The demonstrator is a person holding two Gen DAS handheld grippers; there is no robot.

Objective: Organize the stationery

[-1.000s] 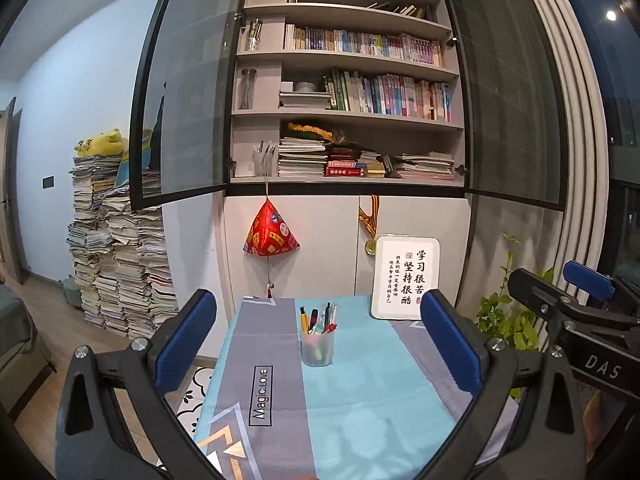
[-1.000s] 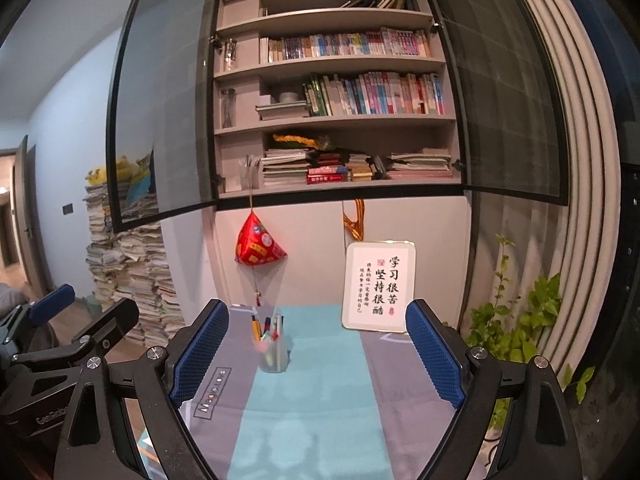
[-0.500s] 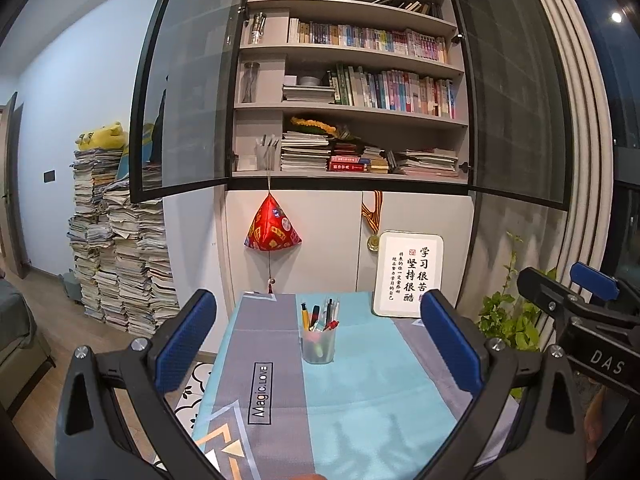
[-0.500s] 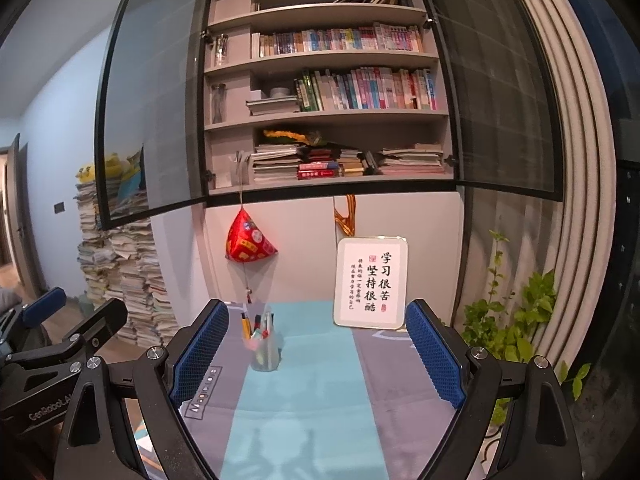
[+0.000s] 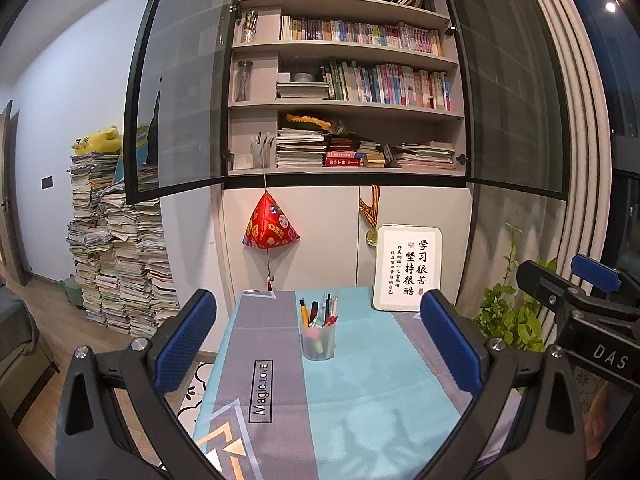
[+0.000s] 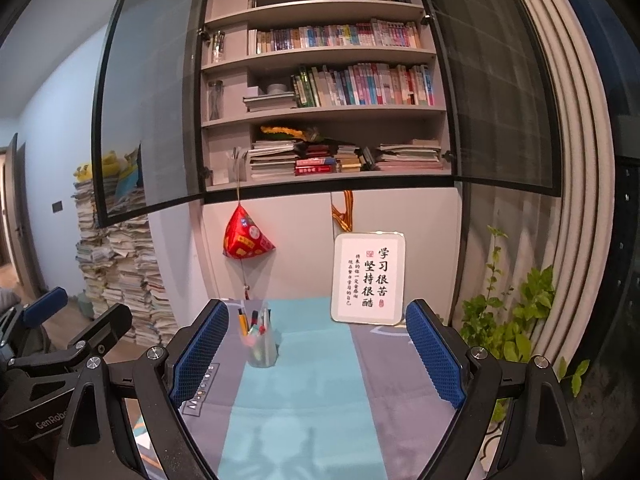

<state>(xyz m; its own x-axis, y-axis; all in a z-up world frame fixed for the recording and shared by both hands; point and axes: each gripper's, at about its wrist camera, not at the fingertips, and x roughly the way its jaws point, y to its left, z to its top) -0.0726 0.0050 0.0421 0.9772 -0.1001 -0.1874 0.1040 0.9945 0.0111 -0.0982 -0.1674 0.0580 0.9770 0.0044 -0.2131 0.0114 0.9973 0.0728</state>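
Right wrist: pens [image 6: 256,326] partly blurred

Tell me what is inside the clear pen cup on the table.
The pen cup holds several pens and markers standing upright, among them a yellow one and red ones. Their lower ends blur through the frosted wall, so the exact count stays unclear.

Left gripper [image 5: 318,340] is held level, jaws spread wide. Right gripper [image 6: 318,344] is held alongside, likewise spread and empty.

My left gripper [image 5: 318,344] and right gripper [image 6: 318,350] are black frames with silver screws, blue textured pads [image 5: 185,338], white "DAS" lettering.
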